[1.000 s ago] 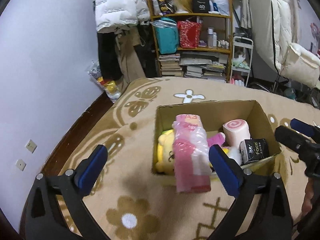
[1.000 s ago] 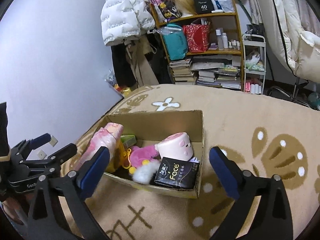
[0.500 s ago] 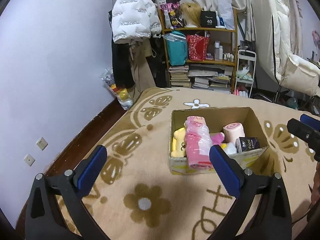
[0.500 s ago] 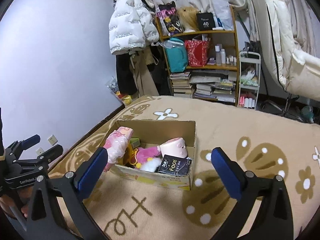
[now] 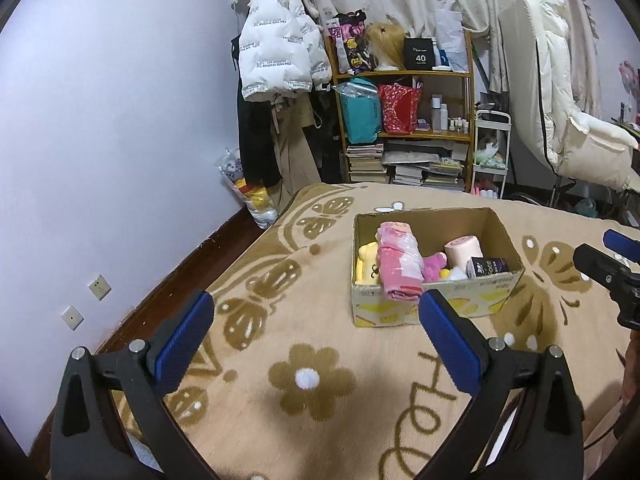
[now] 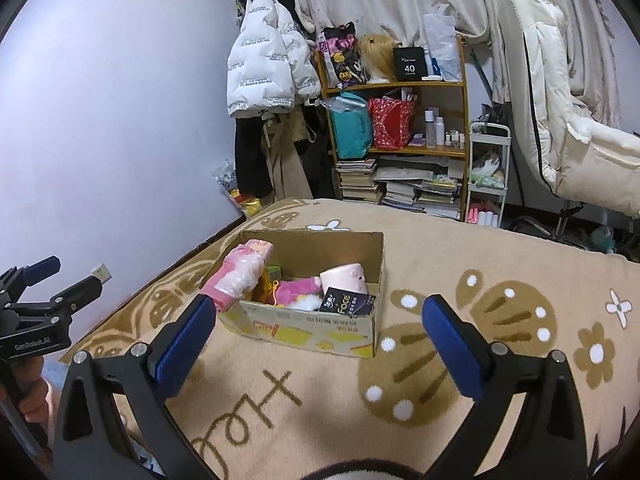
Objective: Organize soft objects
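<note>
While the box point(image 5: 436, 304) stood on the beige flowered blanket point(image 5: 312, 376), both grippers were held back from it, well apart from its walls. The left gripper point(image 5: 316, 340) was seen with its blue pads point(image 5: 182, 342) spread wide and nothing between them; the right gripper point(image 6: 320, 338) was likewise spread wide and empty. Inside the box, a pink packet point(image 5: 400, 264) was laid sloping over the near left rim, its lower end hanging outside the wall. A yellow plush point(image 5: 366, 268) was tucked beside it against the left wall, and a magenta plush point(image 5: 434, 266) lay toward the middle. A pink roll point(image 5: 462, 248) was set behind a black tissue pack point(image 6: 350, 304) in the right corner, with something white and fluffy point(image 6: 306, 301) just beside the pack. In the right view the left gripper point(image 6: 60, 280) was seen off to the left, beyond the blanket's edge. A shelf point(image 5: 404, 128) and a white jacket point(image 5: 276, 52) were visible by the far wall.
</note>
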Demonstrator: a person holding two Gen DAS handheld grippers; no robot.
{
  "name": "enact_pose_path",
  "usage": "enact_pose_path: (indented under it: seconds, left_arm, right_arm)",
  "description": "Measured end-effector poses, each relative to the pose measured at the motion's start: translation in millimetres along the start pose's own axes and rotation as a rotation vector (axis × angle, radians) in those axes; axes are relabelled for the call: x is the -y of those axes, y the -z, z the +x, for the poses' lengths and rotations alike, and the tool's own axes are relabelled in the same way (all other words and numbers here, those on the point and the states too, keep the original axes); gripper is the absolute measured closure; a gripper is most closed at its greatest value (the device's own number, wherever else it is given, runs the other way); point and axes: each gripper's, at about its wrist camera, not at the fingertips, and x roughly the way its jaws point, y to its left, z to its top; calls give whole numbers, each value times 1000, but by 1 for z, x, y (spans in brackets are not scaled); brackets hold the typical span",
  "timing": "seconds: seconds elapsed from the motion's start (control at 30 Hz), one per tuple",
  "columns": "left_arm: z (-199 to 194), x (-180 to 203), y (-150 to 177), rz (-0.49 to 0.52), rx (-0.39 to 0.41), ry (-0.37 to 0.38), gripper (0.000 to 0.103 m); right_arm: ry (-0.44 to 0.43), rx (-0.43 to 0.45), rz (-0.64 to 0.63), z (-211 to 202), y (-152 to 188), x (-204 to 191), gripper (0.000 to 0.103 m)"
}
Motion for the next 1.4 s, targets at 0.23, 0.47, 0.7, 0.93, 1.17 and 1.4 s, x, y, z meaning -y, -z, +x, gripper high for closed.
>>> enact_pose_path:
  seconds: [0.23, 0.47, 0.7, 0.93, 1.17, 1.4]
  left_arm:
    - [-5, 10, 19, 43, 35, 11, 1]
    - [0, 27, 31, 109, 61, -10, 1]
    - [9, 26, 32, 78, 53, -23, 1]
    - [15, 23, 32, 66, 52, -57, 1]
    - [22, 17, 31, 31, 32, -50, 1]
    - [23, 15, 30, 24, 21, -33, 1]
  right_arm:
    - [46, 35, -14, -3, 17, 1, 0]
    - [35, 50, -1, 2, 28, 12, 0]
    - [37, 39, 5, 3, 32, 21, 0]
    - [38, 21, -11, 9, 32, 19, 0]
    - [38, 15, -12, 10, 34, 19, 0]
    - [37, 12, -10, 10, 35, 21, 0]
